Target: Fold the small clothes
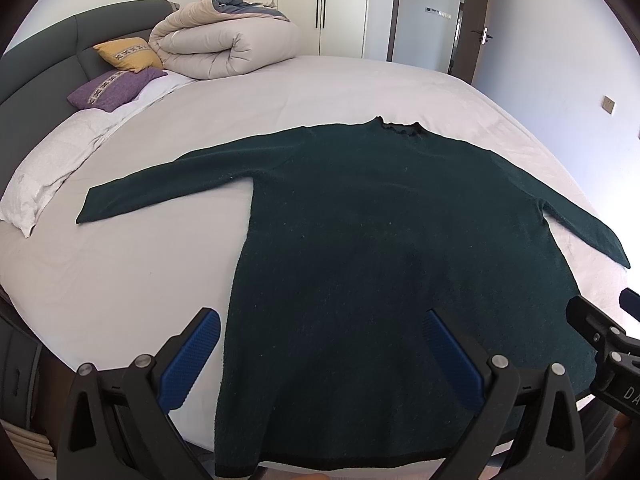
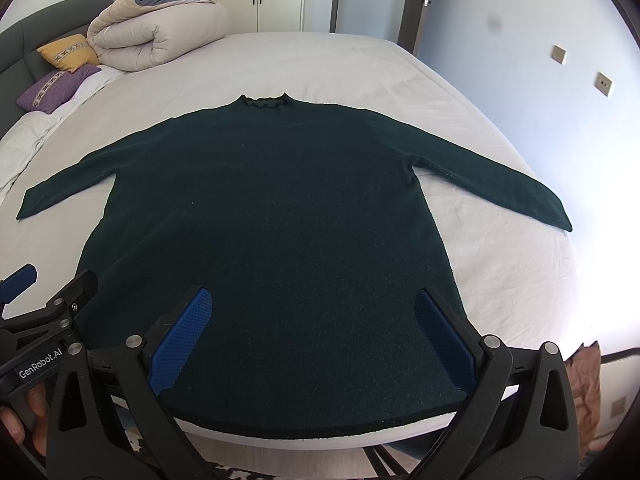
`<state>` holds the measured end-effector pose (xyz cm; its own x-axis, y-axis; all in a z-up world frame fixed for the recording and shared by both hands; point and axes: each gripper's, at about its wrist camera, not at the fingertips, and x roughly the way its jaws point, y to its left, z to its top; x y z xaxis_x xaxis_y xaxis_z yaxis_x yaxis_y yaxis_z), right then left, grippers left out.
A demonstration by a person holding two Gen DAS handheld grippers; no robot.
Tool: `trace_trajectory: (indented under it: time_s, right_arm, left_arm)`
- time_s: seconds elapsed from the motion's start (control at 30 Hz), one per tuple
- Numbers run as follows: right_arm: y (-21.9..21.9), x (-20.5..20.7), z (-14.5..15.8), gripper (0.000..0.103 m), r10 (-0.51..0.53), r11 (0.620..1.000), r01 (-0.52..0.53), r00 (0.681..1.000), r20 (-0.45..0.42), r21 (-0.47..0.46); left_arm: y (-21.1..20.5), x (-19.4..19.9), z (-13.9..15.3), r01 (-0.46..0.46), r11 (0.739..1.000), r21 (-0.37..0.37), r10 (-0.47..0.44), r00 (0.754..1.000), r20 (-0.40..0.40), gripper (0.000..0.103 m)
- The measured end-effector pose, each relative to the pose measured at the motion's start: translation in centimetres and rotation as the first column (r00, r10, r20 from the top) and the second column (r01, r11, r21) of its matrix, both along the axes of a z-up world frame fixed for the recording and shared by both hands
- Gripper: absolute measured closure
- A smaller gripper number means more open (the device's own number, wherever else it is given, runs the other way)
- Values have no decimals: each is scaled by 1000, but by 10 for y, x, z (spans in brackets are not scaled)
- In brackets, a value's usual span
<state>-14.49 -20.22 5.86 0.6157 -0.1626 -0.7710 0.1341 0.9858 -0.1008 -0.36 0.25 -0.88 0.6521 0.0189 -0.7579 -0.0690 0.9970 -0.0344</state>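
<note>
One dark green sweater point(image 2: 272, 248) spread flat on the white bed point(image 2: 360, 64), both sleeves out, left gripper point(image 1: 320, 348) and right gripper point(image 2: 312, 328) each with jaws apart above its hem, two cushions point(image 1: 120, 68), one rolled duvet point(image 1: 224, 40)

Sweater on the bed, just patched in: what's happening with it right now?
A person holds a claw in each hand above the near edge of the bed. The dark green sweater lies flat, sleeves spread out to both sides, collar at the far end, hem toward the cameras. Left claw and right claw are both open over the hem area, gripping nothing. No fold has been made yet.
</note>
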Motion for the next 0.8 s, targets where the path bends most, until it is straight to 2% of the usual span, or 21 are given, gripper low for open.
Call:
trace_trajectory:
  time_s: [0.8]
  right_arm:
    - [-4, -1, 6, 0, -4, 1000, 4, 1000, 2, -6]
  left_arm:
    - [3, -2, -1, -6, 1000, 11, 6, 1000, -1, 0]
